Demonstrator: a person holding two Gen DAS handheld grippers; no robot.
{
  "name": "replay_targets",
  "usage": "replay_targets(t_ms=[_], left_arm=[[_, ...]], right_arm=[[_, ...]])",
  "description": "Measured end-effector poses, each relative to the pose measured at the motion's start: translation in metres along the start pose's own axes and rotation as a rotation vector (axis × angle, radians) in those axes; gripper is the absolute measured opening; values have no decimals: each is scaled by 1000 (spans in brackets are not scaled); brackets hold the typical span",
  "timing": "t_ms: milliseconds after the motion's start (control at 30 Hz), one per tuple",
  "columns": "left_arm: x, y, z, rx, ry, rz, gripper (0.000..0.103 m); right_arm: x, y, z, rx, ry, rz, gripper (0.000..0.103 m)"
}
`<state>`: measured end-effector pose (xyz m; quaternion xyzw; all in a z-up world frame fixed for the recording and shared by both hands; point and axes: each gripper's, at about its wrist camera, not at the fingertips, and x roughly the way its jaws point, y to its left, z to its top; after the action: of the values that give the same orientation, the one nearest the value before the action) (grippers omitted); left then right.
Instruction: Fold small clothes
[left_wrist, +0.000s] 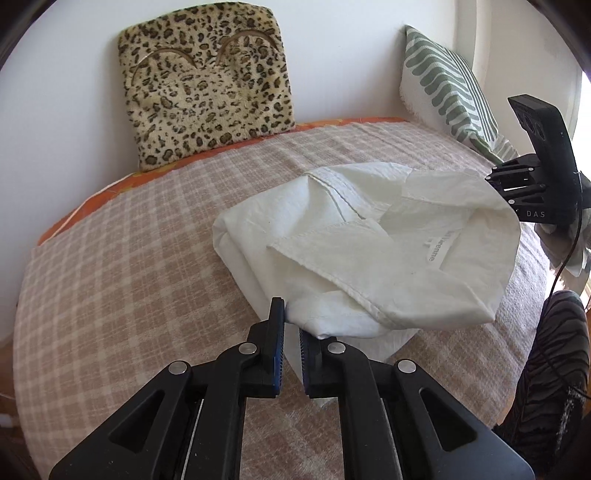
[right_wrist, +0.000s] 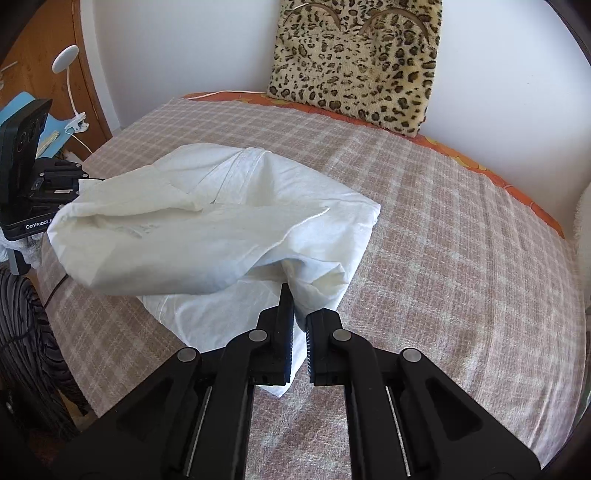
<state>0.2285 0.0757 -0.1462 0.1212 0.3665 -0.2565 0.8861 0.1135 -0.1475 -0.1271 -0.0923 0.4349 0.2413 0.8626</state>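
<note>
A white garment (left_wrist: 369, 240) (right_wrist: 221, 221) lies on a checked pink blanket (left_wrist: 129, 277) (right_wrist: 461, 240), its near layer lifted and doubled over the rest. My left gripper (left_wrist: 291, 317) is shut on the garment's near left corner, pinched at the fingertips with only a narrow slit between the pads. My right gripper (right_wrist: 301, 310) is shut on the near right corner the same way. Each gripper's body also appears in the other view, the right gripper (left_wrist: 535, 184) at the right edge and the left gripper (right_wrist: 37, 192) at the left edge. The raised fold sags between them.
A leopard-print cushion (left_wrist: 203, 92) (right_wrist: 358, 62) leans on the white wall at the back. A green-striped pillow (left_wrist: 443, 85) stands at the far right. The person's dark patterned leg (left_wrist: 554, 362) (right_wrist: 26, 332) is by the bed's near edge. A white clip lamp (right_wrist: 66, 59) is on wooden furniture at left.
</note>
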Motion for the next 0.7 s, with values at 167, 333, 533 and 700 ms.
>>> replay_targets(t_ms=[167, 333, 533, 700], left_arm=[[-21, 11, -15, -3, 13, 7, 7], [-36, 21, -4, -45, -48, 17, 7], [-18, 10, 29, -63, -88, -36, 7], [20, -1, 34, -61, -24, -58, 10]], right_arm=[[-20, 8, -21, -58, 35, -14, 15], [-49, -1, -22, -7, -14, -16, 16], [-49, -13, 14, 127, -120, 53, 17], [8, -16, 34, 157, -39, 55, 24]])
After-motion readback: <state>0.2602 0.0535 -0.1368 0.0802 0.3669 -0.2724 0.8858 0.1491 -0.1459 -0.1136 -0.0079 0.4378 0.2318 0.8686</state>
